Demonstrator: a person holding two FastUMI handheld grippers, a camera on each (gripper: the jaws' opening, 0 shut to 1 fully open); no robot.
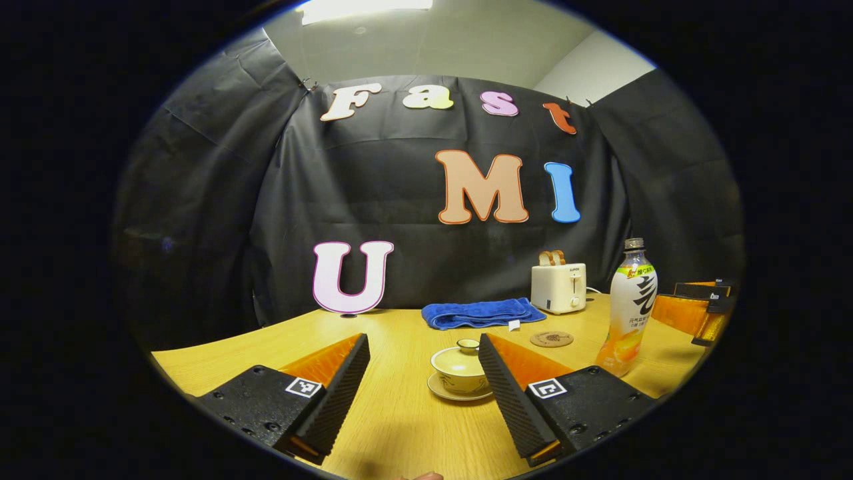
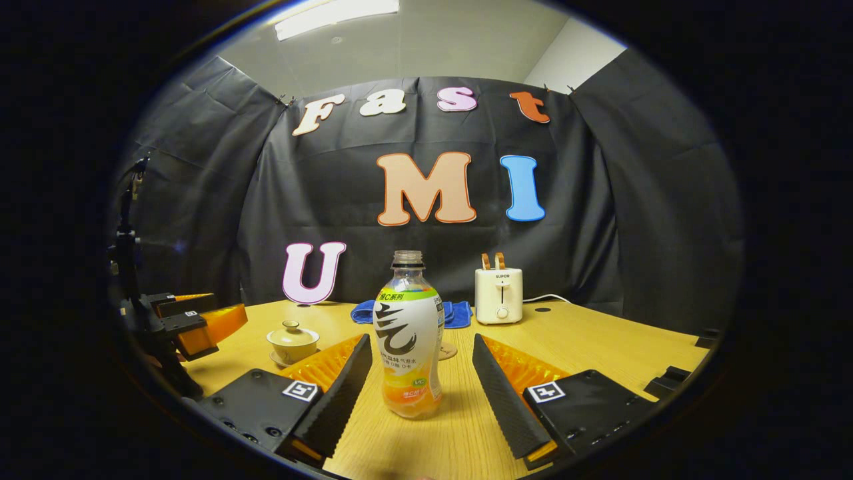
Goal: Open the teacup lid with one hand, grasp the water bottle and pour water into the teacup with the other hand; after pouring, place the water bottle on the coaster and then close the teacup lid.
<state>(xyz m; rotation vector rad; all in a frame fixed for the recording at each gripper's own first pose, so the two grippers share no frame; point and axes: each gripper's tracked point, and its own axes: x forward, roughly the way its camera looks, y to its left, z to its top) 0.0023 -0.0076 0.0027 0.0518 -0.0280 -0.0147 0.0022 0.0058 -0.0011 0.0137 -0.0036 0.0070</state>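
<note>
While lid (image 1: 468, 345) caps teacup (image 1: 458, 371), bottle (image 2: 408, 337) w/ orange liquid upright.

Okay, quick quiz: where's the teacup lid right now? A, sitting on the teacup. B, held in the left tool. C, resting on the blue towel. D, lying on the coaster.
A: the lid sits on top of the teacup, while the left tool is open around the cup without touching it, and the coaster is bare.
</note>
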